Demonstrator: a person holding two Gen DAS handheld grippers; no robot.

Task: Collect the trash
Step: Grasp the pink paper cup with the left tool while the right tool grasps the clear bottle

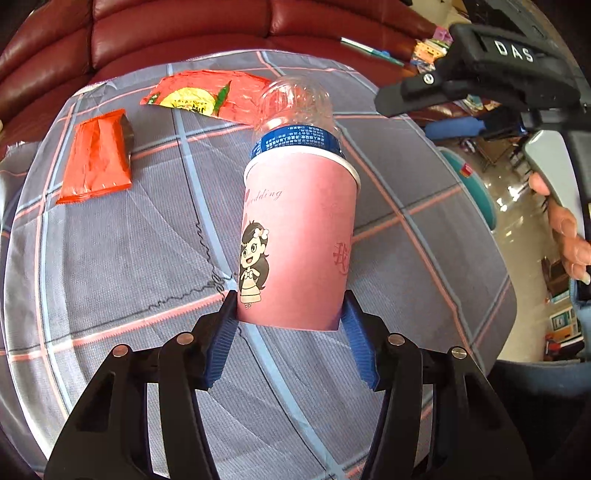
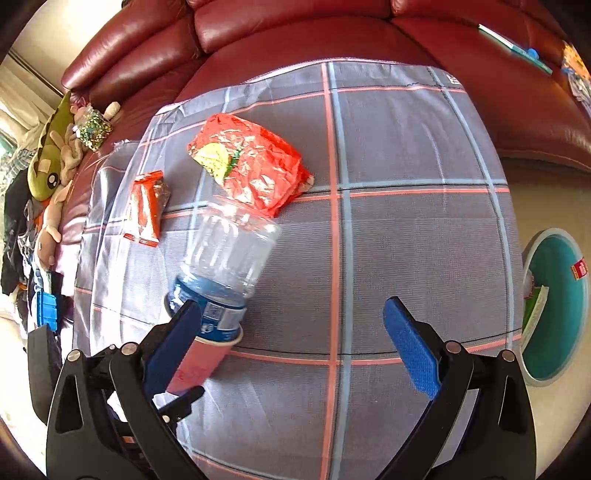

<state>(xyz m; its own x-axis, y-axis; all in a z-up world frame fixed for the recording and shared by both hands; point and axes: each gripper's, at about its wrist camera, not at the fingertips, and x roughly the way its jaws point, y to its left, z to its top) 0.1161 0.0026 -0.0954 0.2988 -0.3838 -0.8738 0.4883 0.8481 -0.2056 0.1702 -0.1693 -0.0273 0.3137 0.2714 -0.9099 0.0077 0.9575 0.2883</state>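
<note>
My left gripper [image 1: 290, 308] is shut on the base of a pink paper cup [image 1: 299, 236] printed with a cartoon girl. The cup is lifted and tilted over the plaid cloth. A clear plastic bottle [image 1: 295, 107] with a blue label is stuck neck-down in the cup. In the right wrist view the same bottle [image 2: 229, 254] and cup [image 2: 199, 362] sit partly behind my right gripper's left finger. My right gripper [image 2: 291, 306] is open wide with only cloth between its fingers. A large red wrapper [image 2: 255, 162] and a small orange packet [image 2: 146, 206] lie on the cloth farther back.
A grey plaid cloth [image 2: 406, 240] covers the table in front of a dark red leather sofa [image 2: 295, 29]. A teal round bin [image 2: 554, 306] stands on the floor at the right. Soft toys [image 2: 55, 158] pile up at the left. A hand [image 1: 569, 236] holds the right tool.
</note>
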